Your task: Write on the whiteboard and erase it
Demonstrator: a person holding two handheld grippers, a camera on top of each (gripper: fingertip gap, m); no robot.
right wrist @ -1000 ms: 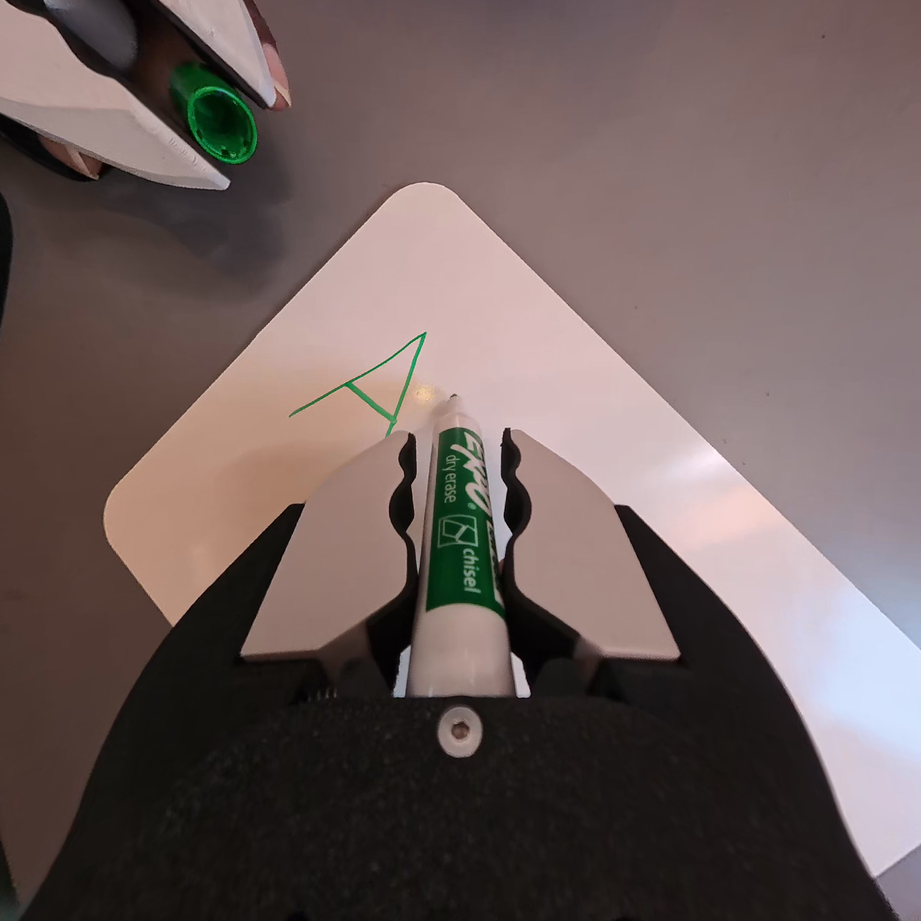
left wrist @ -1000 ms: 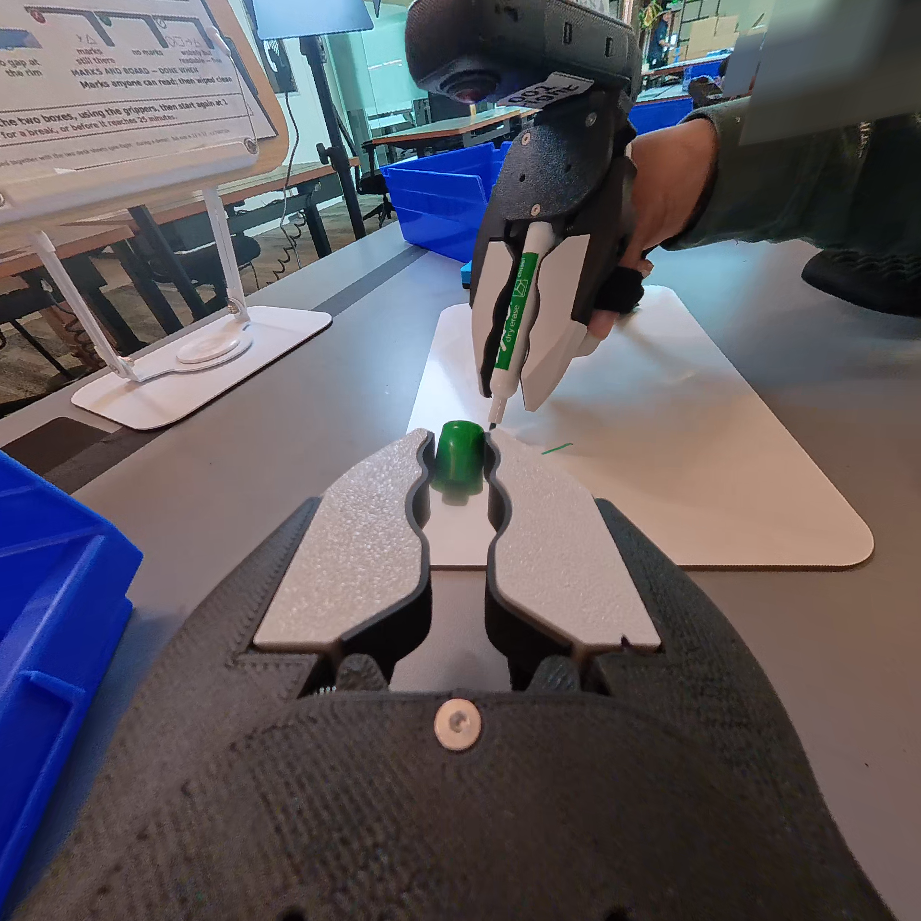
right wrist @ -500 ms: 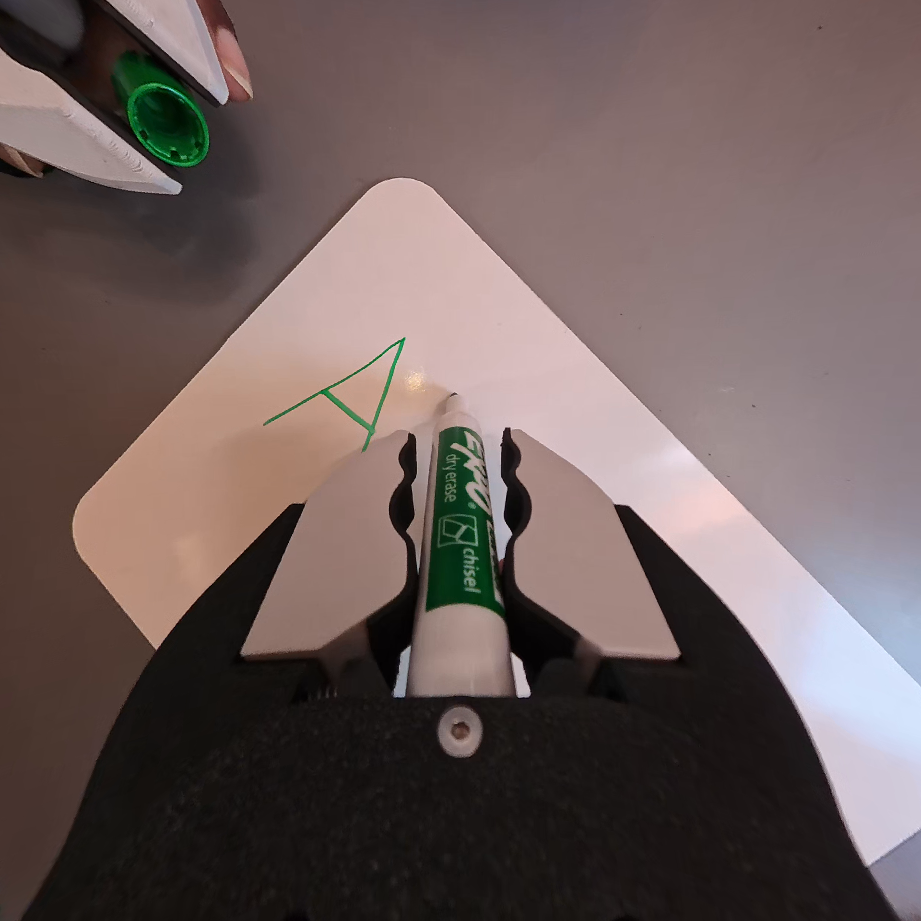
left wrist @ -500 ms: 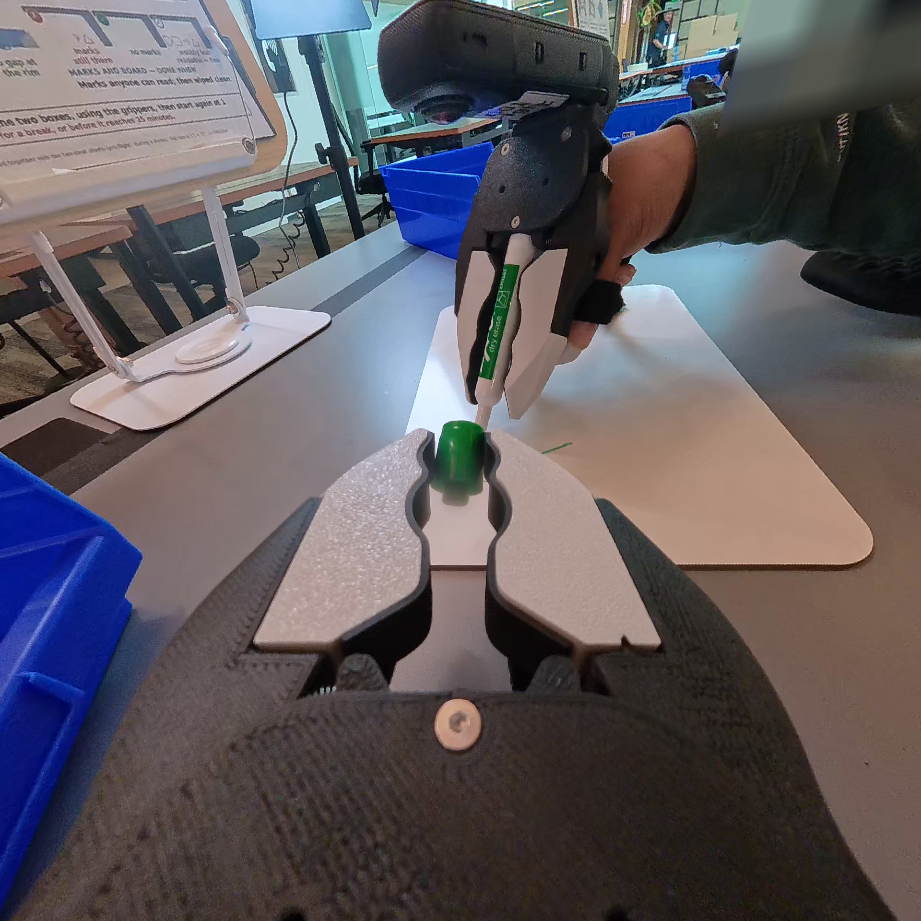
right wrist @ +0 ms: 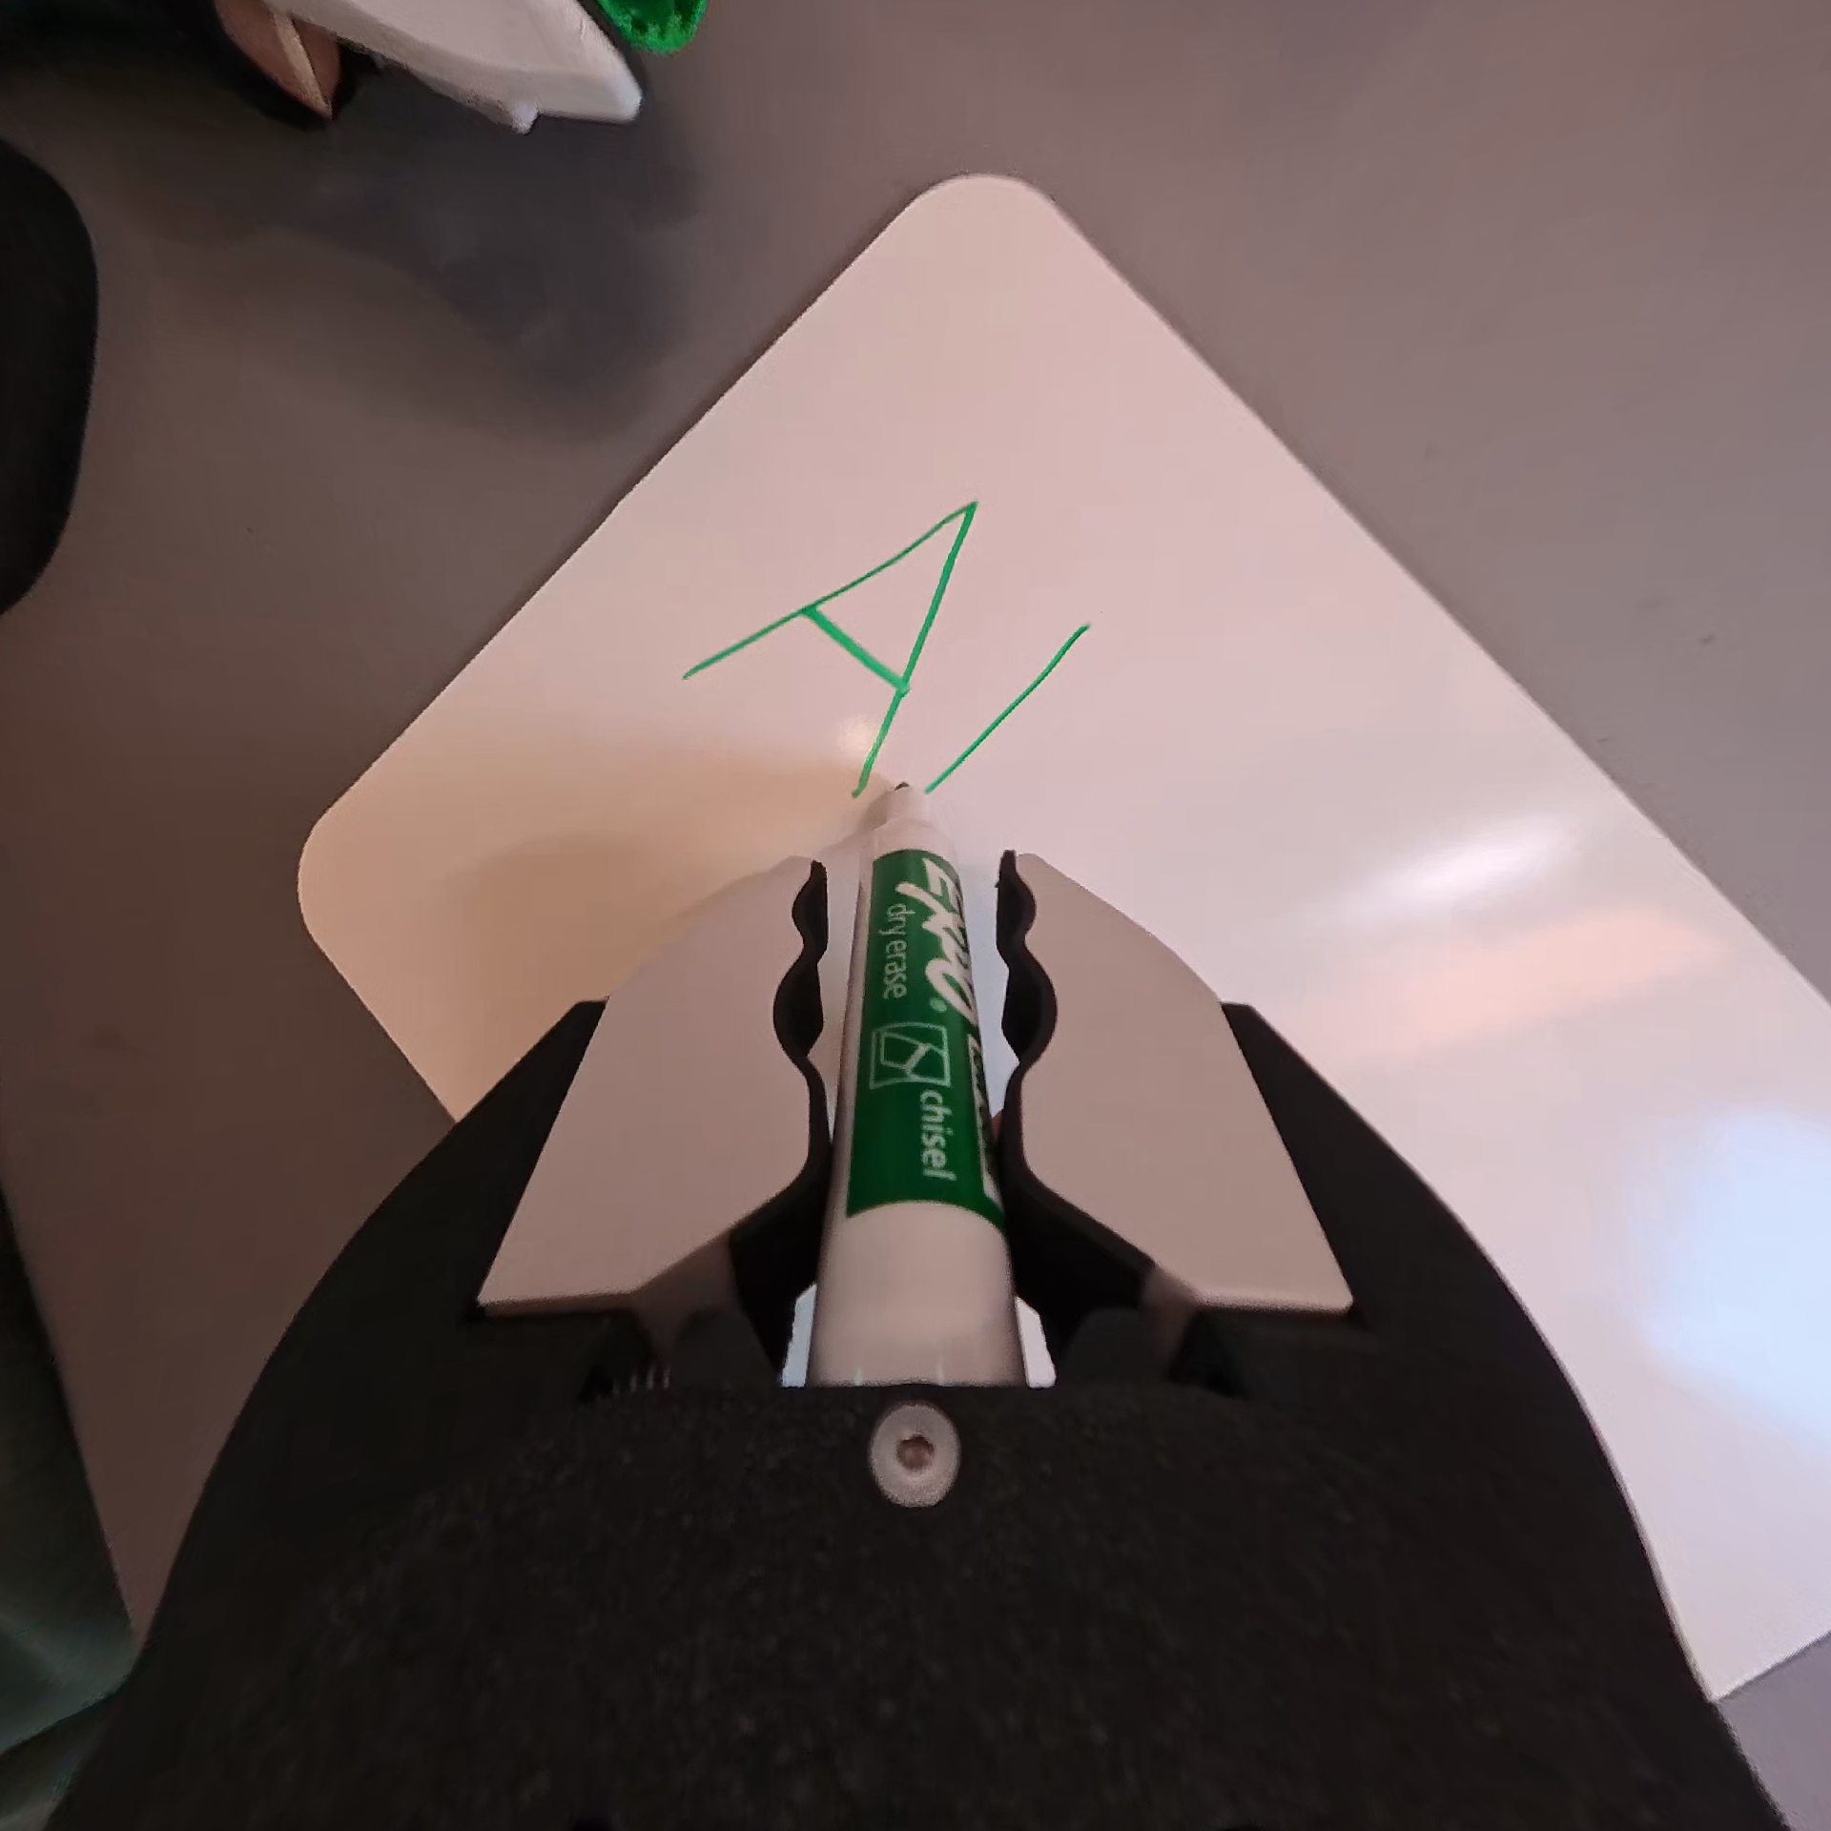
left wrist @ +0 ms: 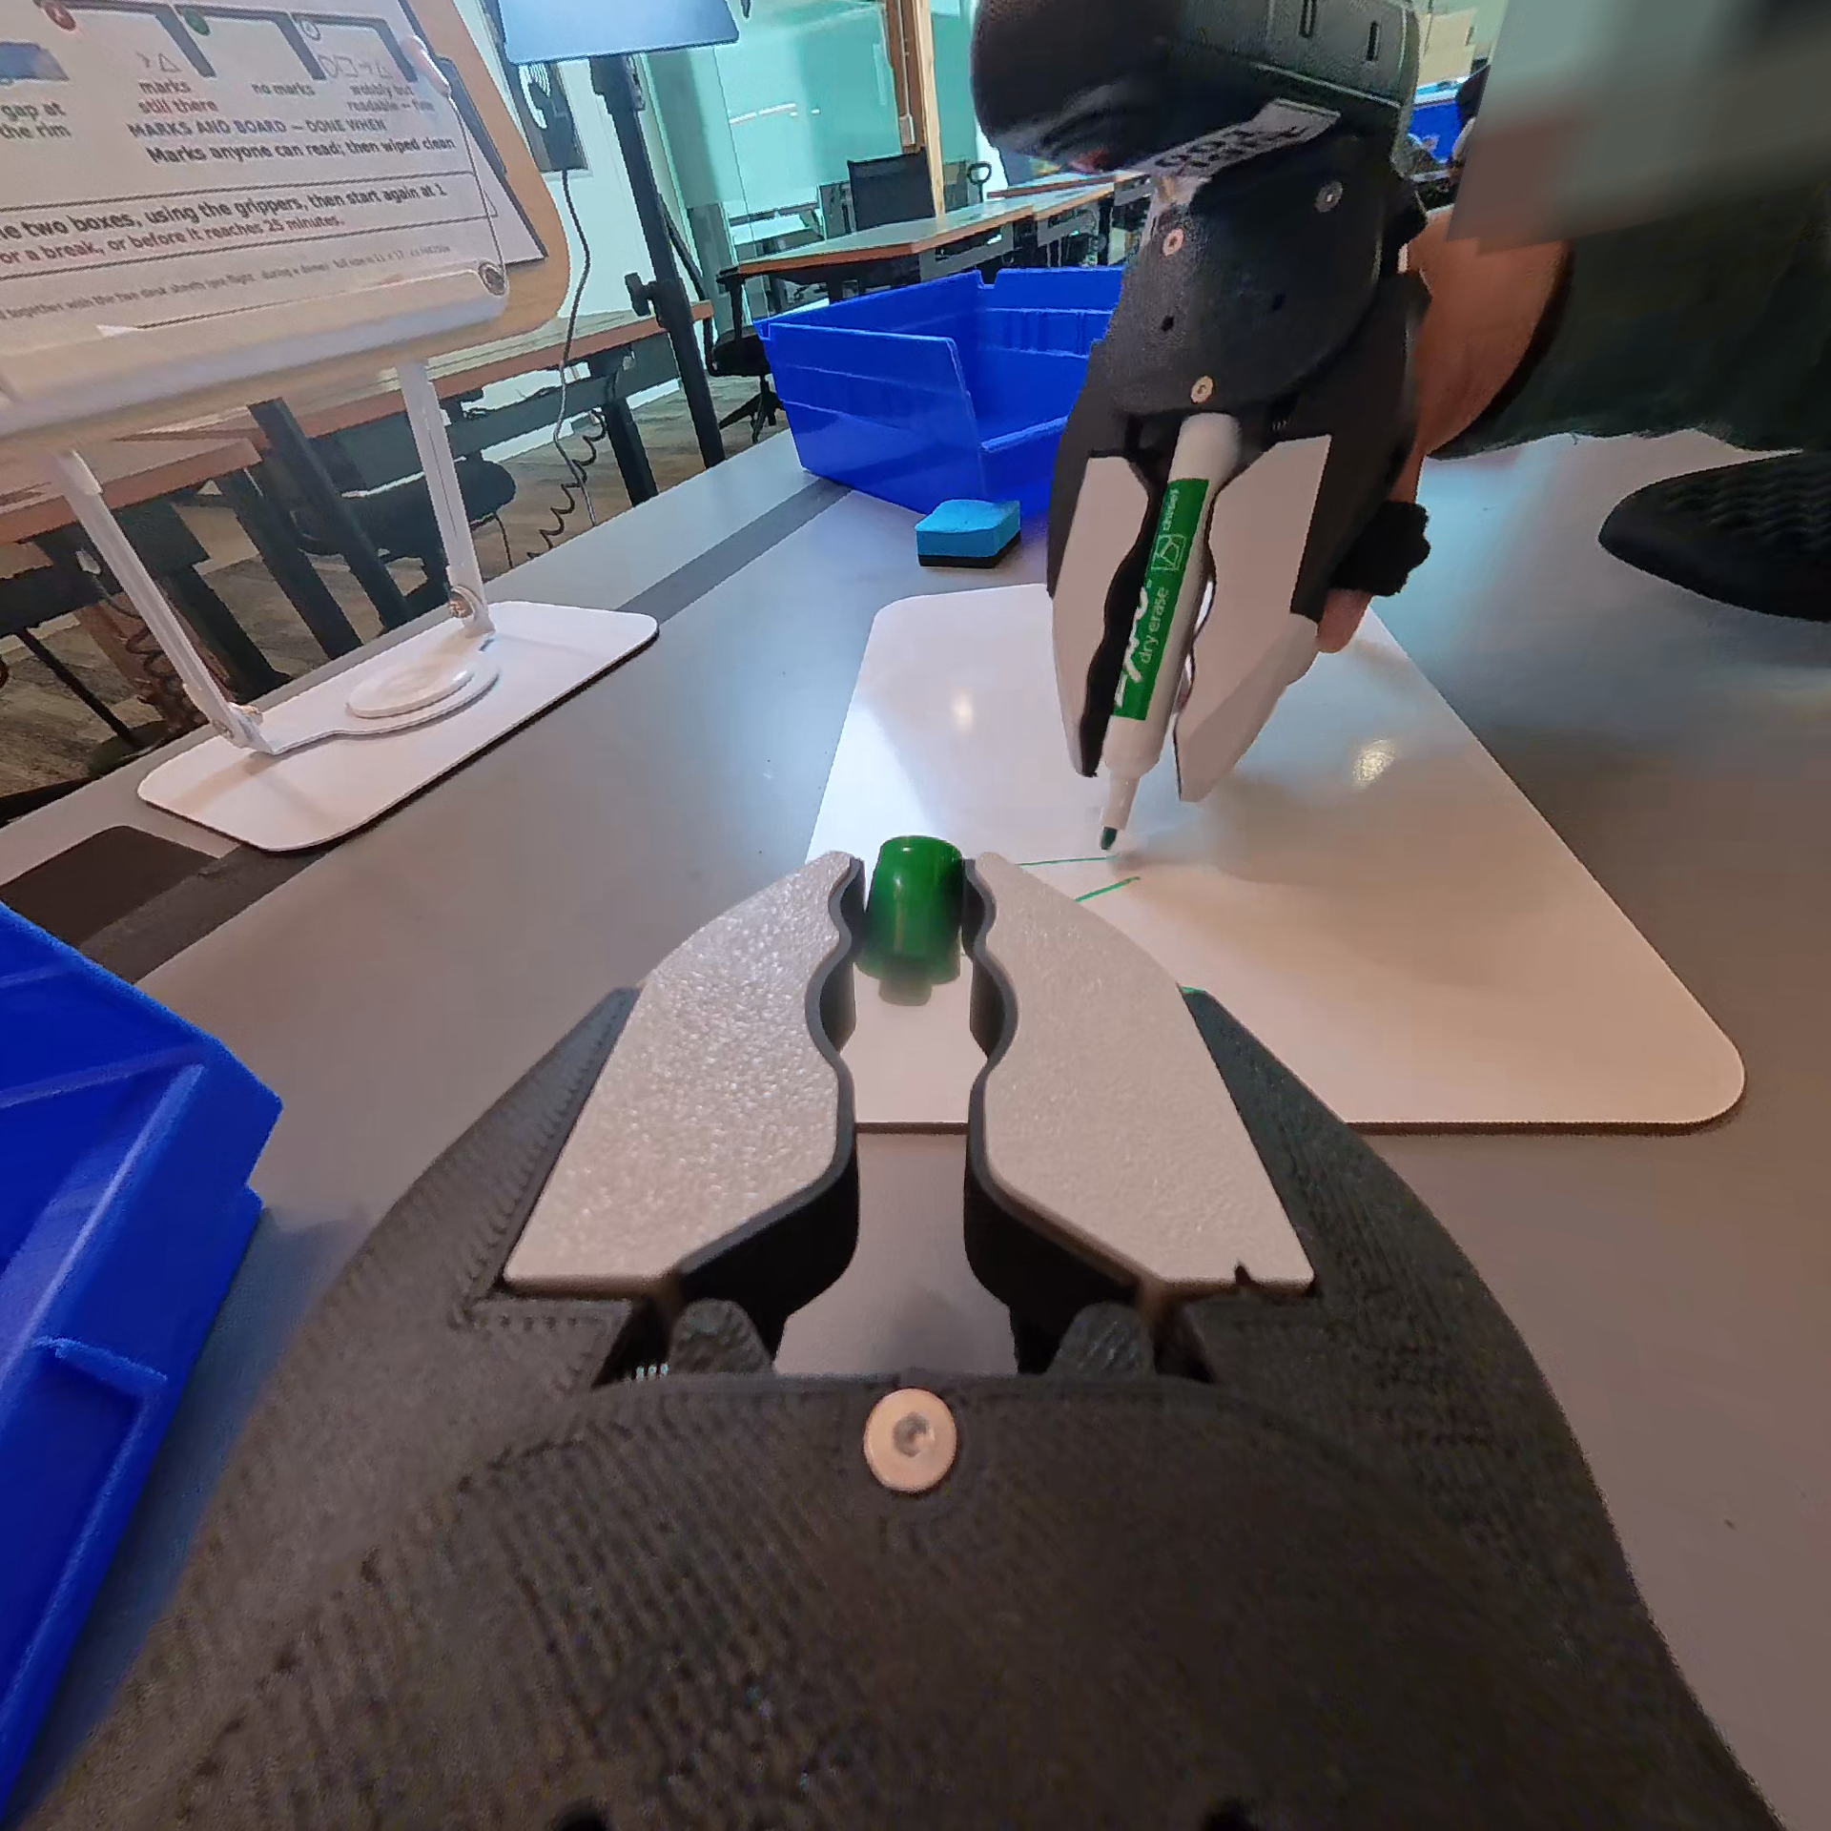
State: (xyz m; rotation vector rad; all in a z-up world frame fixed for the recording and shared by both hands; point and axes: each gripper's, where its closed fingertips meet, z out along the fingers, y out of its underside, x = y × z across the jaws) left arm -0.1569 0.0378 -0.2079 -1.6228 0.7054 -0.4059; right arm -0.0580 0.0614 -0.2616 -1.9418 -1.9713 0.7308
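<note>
Since the earlier frames, a second green stroke [right wrist: 1011, 708] has appeared on the whiteboard [right wrist: 1288, 793] to the right of the first green mark [right wrist: 872, 634], and the marker tip sits at its lower end.

Surroundings: the whiteboard lies flat on the grey surface [left wrist: 594, 793]. A blue eraser [left wrist: 966, 532] rests on the surface just beyond the board's far edge, in front of a blue bin [left wrist: 921, 386]. A white stand [left wrist: 396, 694] carrying a printed instruction sheet occupies the upper left of the left wrist view. A second blue bin [left wrist: 99, 1189] fills the lower left edge. Nothing obstructs the writing area.

Right hand-held gripper [right wrist: 907, 872]: jaws partly open, pads clamped on the barrel of a white marker [right wrist: 916, 1090] with a green printed label; the marker tip touches the board.

Left hand-held gripper [left wrist: 912, 882]: jaws narrowly open, fingertips pressed against both sides of the green marker cap [left wrist: 912, 907], positioned at the board's near left corner.
</note>
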